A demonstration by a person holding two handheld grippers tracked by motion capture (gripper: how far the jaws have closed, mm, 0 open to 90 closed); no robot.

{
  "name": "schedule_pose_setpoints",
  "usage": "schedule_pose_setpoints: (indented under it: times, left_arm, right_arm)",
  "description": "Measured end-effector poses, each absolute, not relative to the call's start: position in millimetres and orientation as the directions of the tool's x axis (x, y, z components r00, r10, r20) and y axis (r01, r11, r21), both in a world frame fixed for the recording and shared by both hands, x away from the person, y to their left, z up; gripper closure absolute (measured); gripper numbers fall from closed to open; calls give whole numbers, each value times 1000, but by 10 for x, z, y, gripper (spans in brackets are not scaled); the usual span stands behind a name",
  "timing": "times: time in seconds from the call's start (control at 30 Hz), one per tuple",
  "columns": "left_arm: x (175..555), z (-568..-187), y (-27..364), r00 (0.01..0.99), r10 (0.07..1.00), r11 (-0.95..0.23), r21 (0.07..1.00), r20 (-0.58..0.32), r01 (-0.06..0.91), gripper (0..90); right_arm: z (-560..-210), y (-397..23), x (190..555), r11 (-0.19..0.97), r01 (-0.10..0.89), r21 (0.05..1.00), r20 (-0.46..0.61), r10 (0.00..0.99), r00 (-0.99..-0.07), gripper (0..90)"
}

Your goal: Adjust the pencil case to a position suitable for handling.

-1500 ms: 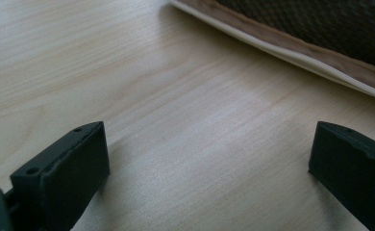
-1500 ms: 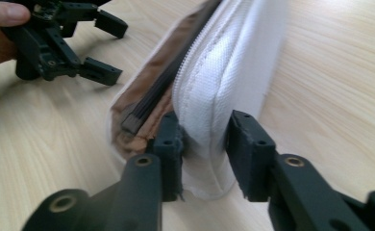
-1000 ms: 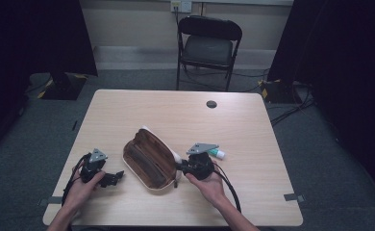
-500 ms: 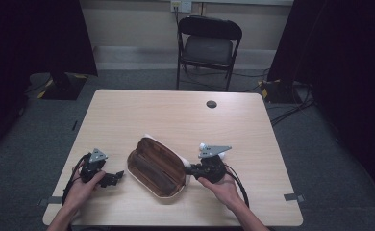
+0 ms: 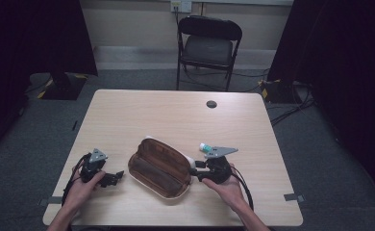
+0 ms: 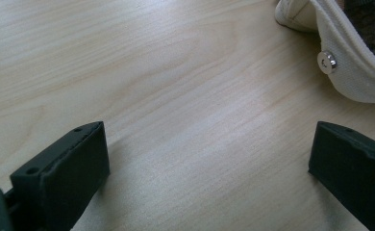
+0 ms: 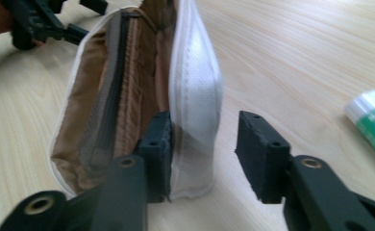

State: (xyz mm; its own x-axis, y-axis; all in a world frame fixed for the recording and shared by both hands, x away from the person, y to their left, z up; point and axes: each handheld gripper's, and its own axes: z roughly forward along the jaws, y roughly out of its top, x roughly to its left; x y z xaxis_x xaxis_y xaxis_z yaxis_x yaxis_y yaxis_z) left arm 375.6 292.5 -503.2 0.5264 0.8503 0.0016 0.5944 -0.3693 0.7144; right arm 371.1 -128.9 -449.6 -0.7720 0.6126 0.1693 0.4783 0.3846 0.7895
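An open pouch (image 5: 159, 166), brown inside and white outside, lies at the table's front centre. My right gripper (image 5: 193, 171) is at its right end. In the right gripper view, the gripper (image 7: 202, 130) stands open astride the pouch's white wall (image 7: 195, 91), with one jaw inside against the brown lining and the other outside, apart from the wall. My left gripper (image 5: 117, 176) rests left of the pouch, open (image 6: 207, 144) over bare wood. The pouch's white edge (image 6: 354, 72) with its metal snap (image 6: 327, 61) is just beyond it.
A green and white glue stick (image 5: 205, 146) lies on the table (image 5: 176, 115) just behind my right gripper, and appears again (image 7: 373, 122) at the right. A black round cap (image 5: 211, 104) sits farther back. A folding chair (image 5: 209, 45) stands beyond the table.
The pouch has tipped from standing on its edge to lying flatter and has shifted right. My right gripper moved right with it. The left gripper stayed put.
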Motion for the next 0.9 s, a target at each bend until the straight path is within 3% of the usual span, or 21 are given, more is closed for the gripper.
schedule_pose_setpoints:
  times: [0.2,0.47,0.6,0.9]
  left_arm:
    - [3756,-5032,2925,526,850,-369,715,1,594,0]
    - [3756,-5032,2925,526,850,-369,714,1,594,0]
    - [3756,-5032,2925,526,850,-369,715,1,594,0]
    - [3757,-5032,2925,526,850,-369,714,2,594,0]
  right_arm:
    - [-4516,-1388,3663,381,486,787,154,642,-751,623]
    - [-4543,-1277,3658,374,498,782,157,655,-739,572]
    - [-4551,-1236,3715,365,502,784,136,688,-713,692]
    - [-4564,-1256,3962,337,517,787,125,734,-668,697]
